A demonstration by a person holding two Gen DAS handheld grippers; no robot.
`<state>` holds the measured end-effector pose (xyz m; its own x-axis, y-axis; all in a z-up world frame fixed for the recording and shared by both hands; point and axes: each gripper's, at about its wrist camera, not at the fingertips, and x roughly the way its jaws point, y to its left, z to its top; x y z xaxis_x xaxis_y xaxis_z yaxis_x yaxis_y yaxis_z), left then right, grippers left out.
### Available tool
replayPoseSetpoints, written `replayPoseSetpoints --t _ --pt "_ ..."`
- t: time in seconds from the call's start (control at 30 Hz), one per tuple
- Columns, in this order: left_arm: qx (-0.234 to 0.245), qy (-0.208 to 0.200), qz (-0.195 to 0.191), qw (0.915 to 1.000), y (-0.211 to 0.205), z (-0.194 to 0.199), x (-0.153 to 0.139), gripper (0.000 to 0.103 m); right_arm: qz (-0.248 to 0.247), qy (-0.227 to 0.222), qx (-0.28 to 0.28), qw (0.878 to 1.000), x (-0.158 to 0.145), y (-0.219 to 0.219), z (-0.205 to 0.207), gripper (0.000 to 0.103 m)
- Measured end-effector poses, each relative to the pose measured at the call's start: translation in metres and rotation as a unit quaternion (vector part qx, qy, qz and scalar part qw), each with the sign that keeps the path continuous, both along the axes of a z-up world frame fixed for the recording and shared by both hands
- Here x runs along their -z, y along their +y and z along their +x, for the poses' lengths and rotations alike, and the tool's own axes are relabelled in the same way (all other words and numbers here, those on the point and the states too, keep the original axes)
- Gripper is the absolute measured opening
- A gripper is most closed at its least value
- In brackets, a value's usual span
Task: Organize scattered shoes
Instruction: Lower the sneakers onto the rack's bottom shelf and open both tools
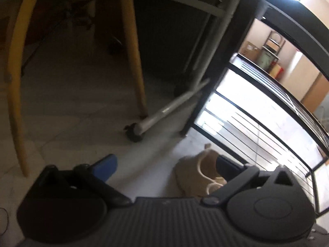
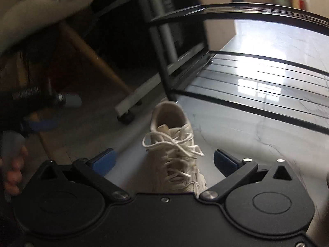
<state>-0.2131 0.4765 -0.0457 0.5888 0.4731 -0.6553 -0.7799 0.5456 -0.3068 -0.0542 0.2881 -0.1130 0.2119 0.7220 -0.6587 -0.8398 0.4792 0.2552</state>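
I had both tongs wide open, and neither one held anything. The cream shoe (image 2: 174, 144) sat on the pale floor right by the near corner foot of the black shoe rack (image 2: 257, 65). Its heel end pointed at the rack and its toe pointed back at me. My right tongs (image 2: 164, 161) hung just over the shoe, with one blue pad on each side of the laces (image 2: 172, 142). My left tongs (image 1: 166, 166) were off to the side of the rack corner, with the shoe (image 1: 197, 173) near the right pad.

I thought the good way was to come down slowly and pinch the shoe's sides, not the loose laces, because laces slip. I wanted to squeeze firmly, lift it straight up, and keep clear of the rack's thin bars. The left tongs looked blurry, so I needed to keep them still.
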Motion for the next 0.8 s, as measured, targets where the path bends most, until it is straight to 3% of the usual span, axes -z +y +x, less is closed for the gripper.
replayPoseSetpoints --t 0.13,0.27,0.53,0.6,0.63,0.67,0.8 --pt "-0.003 -0.004 0.004 1.0000 0.005 0.000 0.001 0.102 -0.046 -0.016 0.020 0.999 0.013 0.036 0.007 0.103" --pt "-0.013 -0.009 0.003 0.9999 0.011 -0.004 0.000 0.102 -0.063 0.005 0.045 0.997 0.026 0.065 0.023 0.103" --pt "-0.039 0.003 -0.004 0.9992 0.027 -0.001 0.007 0.102 -0.129 -0.019 0.011 0.991 0.059 0.118 0.030 0.103" --pt "-0.045 0.008 -0.007 0.9989 0.030 0.001 0.009 0.102 -0.154 -0.044 -0.001 0.987 0.067 0.130 0.027 0.100" --pt "-0.045 0.008 -0.010 0.9989 0.030 0.002 0.010 0.102 -0.164 -0.059 -0.003 0.985 0.071 0.135 0.025 0.091" --pt "-0.044 0.006 -0.011 0.9990 0.030 0.002 0.010 0.102 -0.171 -0.068 -0.003 0.983 0.075 0.139 0.024 0.088" --pt "-0.045 0.000 -0.007 0.9990 0.030 0.003 0.011 0.102 -0.177 -0.070 0.000 0.982 0.082 0.144 0.026 0.086"
